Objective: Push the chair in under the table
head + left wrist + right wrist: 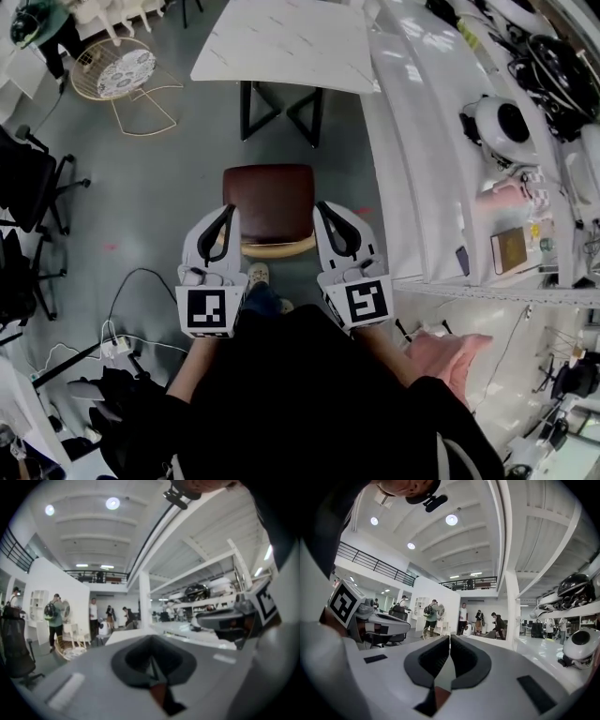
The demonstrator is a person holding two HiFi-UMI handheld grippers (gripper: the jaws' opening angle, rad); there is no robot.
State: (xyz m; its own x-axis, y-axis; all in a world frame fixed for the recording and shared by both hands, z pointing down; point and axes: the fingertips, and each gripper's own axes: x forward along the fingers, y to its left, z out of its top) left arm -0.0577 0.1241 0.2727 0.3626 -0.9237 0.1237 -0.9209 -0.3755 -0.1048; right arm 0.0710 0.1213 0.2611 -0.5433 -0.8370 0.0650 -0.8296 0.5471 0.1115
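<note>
In the head view, a chair with a dark brown seat (pixel 269 200) and a curved wooden backrest (pixel 277 249) stands on the grey floor in front of me. It faces a white table (pixel 286 42) with black legs (pixel 281 112), and a gap of floor separates them. My left gripper (pixel 227 210) lies along the chair's left side and my right gripper (pixel 322 207) along its right, both at backrest height. The jaws of the left gripper (pixel 151 657) and the right gripper (pixel 450 641) are shut on nothing. Whether either gripper touches the chair I cannot tell.
A long white workbench (pixel 441 169) with helmets and gear runs along the right. A round wire side table (pixel 117 73) stands at the far left, black office chairs (pixel 28 187) at the left edge, and cables (pixel 122 319) on the floor. Several people (pixel 431 613) stand far off.
</note>
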